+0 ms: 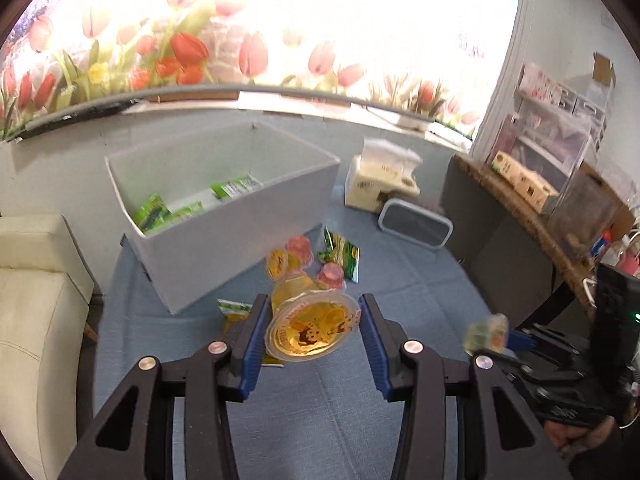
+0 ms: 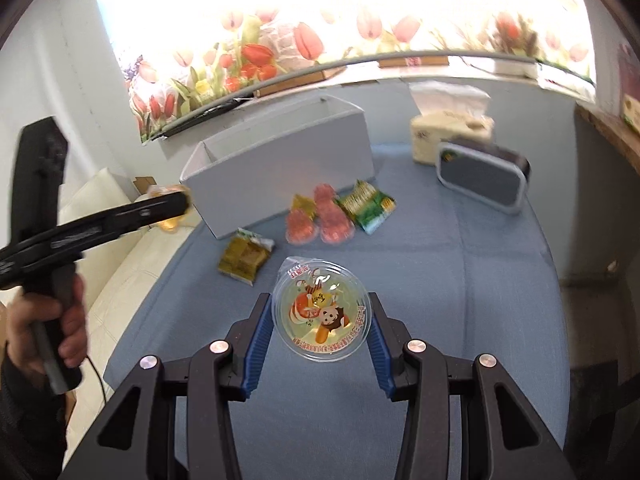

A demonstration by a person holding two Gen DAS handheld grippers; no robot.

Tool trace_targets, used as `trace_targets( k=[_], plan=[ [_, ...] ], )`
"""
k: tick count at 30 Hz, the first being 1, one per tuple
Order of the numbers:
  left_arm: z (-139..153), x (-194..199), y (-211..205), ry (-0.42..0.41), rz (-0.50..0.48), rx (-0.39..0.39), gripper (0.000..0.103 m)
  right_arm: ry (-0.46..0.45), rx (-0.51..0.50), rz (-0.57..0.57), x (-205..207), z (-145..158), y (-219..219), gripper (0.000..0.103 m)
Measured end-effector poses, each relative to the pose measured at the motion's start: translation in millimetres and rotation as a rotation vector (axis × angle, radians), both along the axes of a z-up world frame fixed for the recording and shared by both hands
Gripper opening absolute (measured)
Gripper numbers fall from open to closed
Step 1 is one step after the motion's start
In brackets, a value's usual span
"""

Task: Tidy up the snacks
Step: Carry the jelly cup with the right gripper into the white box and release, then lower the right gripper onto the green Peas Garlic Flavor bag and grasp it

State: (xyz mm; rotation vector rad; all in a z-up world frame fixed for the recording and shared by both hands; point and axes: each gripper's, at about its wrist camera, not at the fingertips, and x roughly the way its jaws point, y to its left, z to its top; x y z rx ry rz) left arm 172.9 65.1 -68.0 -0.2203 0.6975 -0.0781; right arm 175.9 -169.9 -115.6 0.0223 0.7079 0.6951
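My left gripper [image 1: 314, 320] is shut on a yellow jelly cup [image 1: 312, 330] and holds it above the blue cloth. My right gripper [image 2: 320, 312] is shut on a clear jelly cup with a cartoon lid [image 2: 322, 312]. A white bin [image 1: 224, 204] with green snack packets [image 1: 156, 210] stands at the back left. Loose snacks lie in front of it: pink jelly cups [image 2: 320, 220], a green packet [image 2: 368, 206] and a yellow-green packet [image 2: 244, 256]. The right gripper with its cup shows in the left wrist view [image 1: 486, 334]; the left gripper shows in the right wrist view [image 2: 176, 206].
A tissue pack [image 2: 448, 128] and a grey lidded container [image 2: 480, 176] sit at the back right of the blue cloth [image 2: 440, 300]. A cream cushion [image 1: 36, 280] lies on the left. A wooden shelf with boxes [image 1: 532, 184] stands on the right.
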Motion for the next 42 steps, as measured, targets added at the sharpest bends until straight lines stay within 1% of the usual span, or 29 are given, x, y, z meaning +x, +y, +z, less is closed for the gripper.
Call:
trace_targets(
  k=[2,3,5,9,14,17,19,21,24,25,29,33,34,35,36,37,39,40,42],
  plan=[
    [12,-2,9,-0.015,-0.01,-0.017,0.049,-0.014,0.008,0.021,11,12,13,0.049],
    [18,-3,13,-0.025,-0.008,-0.012,0.049,-0.022,0.014,0.029,17,18,19,0.049],
    [30,0,21,-0.043,0.012,0.028,0.049,-0.044,0.023,0.053,30,34,35,0.049],
    [47,15,43,-0.072,0.032,0.026,0.049,-0.044,0.055,0.08,68,60,67,0.049],
    [56,56,73,-0.072,0.05,0.033,0.049,-0.035,0.08,0.106,121,89,111,0.049],
    [56,83,93,-0.064,0.046,0.008,0.049,-0.053,0.05,0.107,154,101,143,0.049],
    [52,103,107,-0.046,0.045,-0.006,0.049,-0.05,0.031,0.096,176,104,161,0.049],
    [48,119,115,-0.032,0.05,0.009,0.049,-0.018,0.012,0.092,200,104,178,0.049],
    [43,133,125,-0.016,0.054,-0.001,0.049,-0.006,-0.016,0.083,225,99,197,0.049],
    [41,137,127,-0.018,0.055,0.013,0.049,0.0,-0.022,0.078,231,96,202,0.049],
    [31,148,134,-0.008,0.059,0.027,0.049,0.029,-0.016,0.073,249,86,211,0.049],
    [18,157,139,0.009,0.052,0.032,0.05,0.035,-0.012,0.084,254,80,216,0.051],
    [14,159,139,0.018,0.053,0.038,0.051,0.035,-0.016,0.09,255,80,217,0.068],
    [12,160,139,0.025,0.056,0.043,0.054,0.03,-0.028,0.082,256,80,219,0.094],
    [9,162,139,0.037,0.062,0.051,0.07,0.016,-0.02,0.067,255,81,218,0.098],
    [9,160,139,0.03,0.071,0.066,0.086,0.009,0.002,0.067,255,83,216,0.098],
    [12,155,138,-0.016,0.087,0.087,0.099,0.026,0.035,0.069,255,87,210,0.098],
    [14,153,137,-0.03,0.087,0.091,0.099,0.024,0.042,0.064,255,89,208,0.098],
    [15,152,137,-0.017,0.078,0.08,0.1,0.02,0.058,0.059,253,93,202,0.098]
  ],
)
